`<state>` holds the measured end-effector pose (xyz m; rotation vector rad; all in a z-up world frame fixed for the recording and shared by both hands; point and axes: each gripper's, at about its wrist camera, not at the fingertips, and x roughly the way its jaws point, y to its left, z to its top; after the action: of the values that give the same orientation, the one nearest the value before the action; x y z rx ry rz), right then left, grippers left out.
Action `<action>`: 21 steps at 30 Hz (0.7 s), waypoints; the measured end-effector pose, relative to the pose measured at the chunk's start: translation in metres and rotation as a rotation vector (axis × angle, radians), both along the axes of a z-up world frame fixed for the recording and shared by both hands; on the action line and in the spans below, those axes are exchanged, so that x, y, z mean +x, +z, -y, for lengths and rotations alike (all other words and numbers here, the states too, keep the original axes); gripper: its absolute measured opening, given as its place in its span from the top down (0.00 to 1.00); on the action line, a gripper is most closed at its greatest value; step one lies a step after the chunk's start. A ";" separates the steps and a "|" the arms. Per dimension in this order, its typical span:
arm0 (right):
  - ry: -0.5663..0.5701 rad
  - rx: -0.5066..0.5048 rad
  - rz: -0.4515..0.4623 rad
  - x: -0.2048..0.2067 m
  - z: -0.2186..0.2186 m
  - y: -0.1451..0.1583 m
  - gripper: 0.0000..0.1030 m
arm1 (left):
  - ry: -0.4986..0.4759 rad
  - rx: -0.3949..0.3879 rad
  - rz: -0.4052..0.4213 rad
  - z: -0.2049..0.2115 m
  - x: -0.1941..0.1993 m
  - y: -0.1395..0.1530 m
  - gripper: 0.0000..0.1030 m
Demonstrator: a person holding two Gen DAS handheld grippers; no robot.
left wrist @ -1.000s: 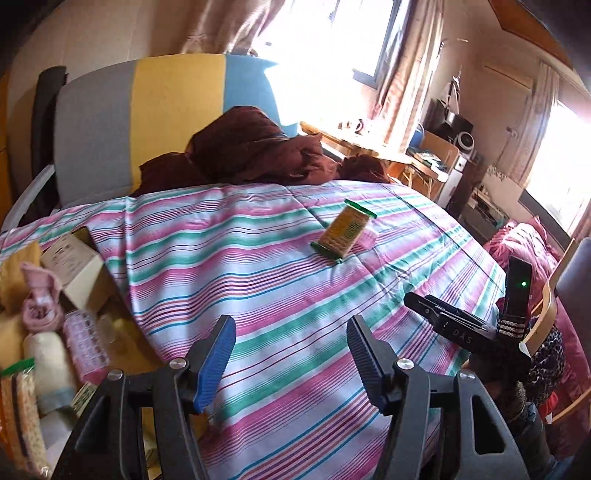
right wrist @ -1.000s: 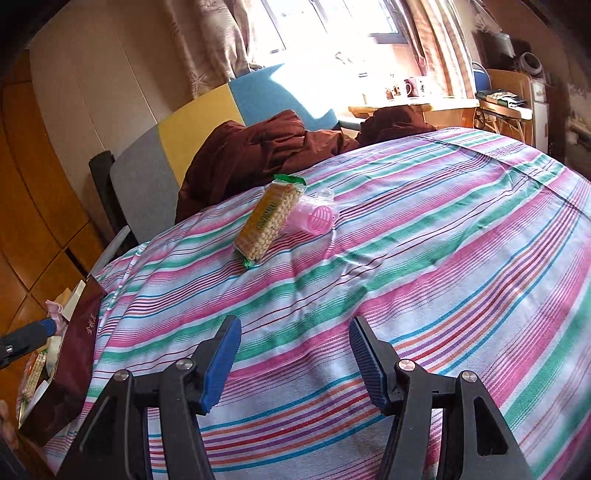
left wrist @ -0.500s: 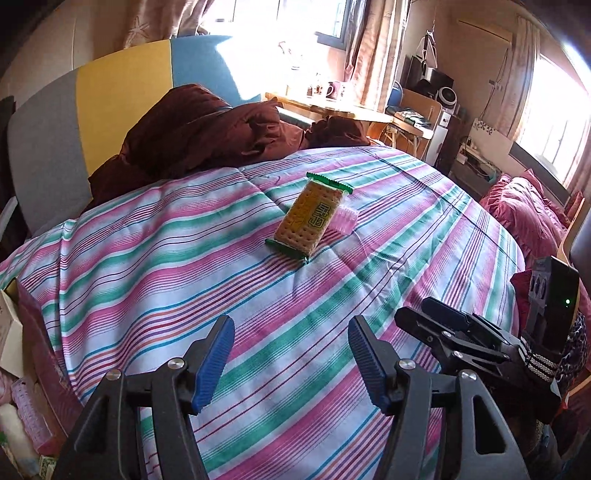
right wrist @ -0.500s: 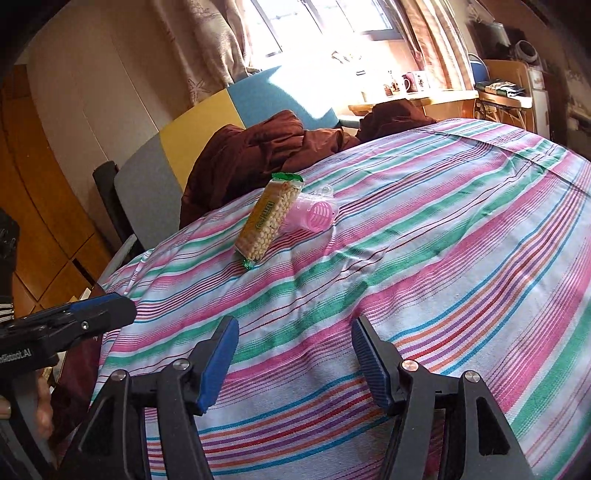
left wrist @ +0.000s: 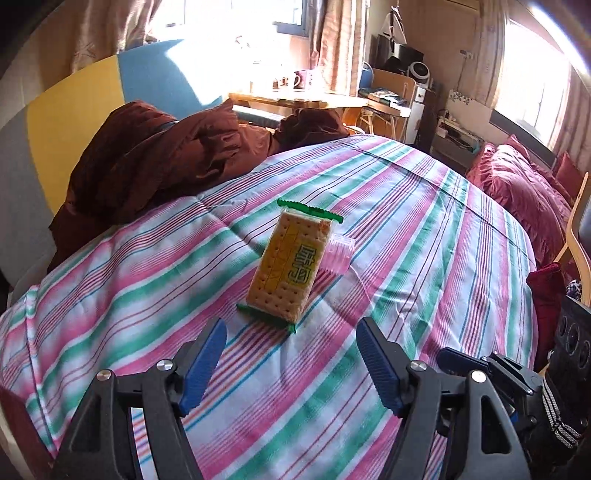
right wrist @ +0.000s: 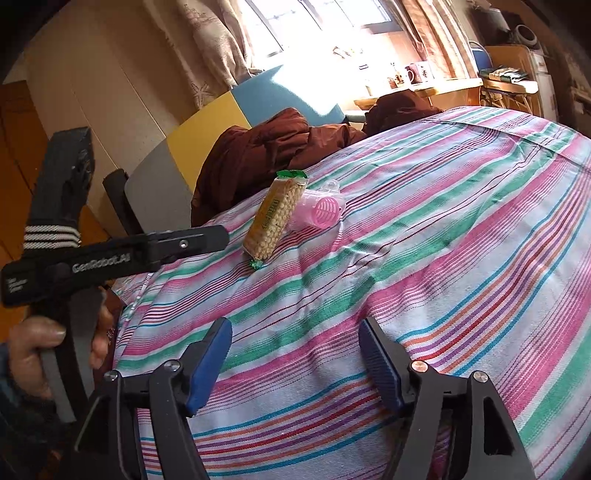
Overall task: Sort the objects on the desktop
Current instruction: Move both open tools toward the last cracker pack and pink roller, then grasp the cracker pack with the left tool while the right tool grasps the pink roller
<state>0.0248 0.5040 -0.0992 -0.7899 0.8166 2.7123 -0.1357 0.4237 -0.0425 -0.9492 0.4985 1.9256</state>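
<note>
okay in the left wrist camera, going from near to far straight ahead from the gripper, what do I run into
left gripper → striped cloth → cracker packet, with the pink curler beside it → brown bedding → wooden table with the mugs under the window.

Sun pours through my curtained window (left wrist: 236, 22) onto a wooden desk (left wrist: 295, 103); a yellow-blue headboard (left wrist: 110, 88) backs the striped bedspread (left wrist: 424, 229).
</note>
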 end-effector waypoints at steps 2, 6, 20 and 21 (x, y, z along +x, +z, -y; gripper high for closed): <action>0.002 -0.001 -0.002 0.000 0.000 0.000 0.29 | -0.032 -0.025 -0.007 -0.013 -0.005 -0.004 0.27; 0.011 -0.007 -0.009 -0.001 -0.001 0.000 0.28 | -0.094 -0.065 -0.041 -0.035 -0.012 -0.015 0.27; 0.034 -0.010 -0.016 -0.003 -0.001 -0.001 0.24 | -0.055 -0.109 0.044 -0.051 -0.041 -0.048 0.37; 0.034 -0.009 -0.015 -0.003 -0.001 -0.001 0.24 | -0.048 -0.106 0.051 -0.050 -0.042 -0.049 0.44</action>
<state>0.0214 0.5047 -0.1003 -0.7931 0.8268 2.7497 -0.1780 0.4735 -0.0917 -1.0428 0.5934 1.8420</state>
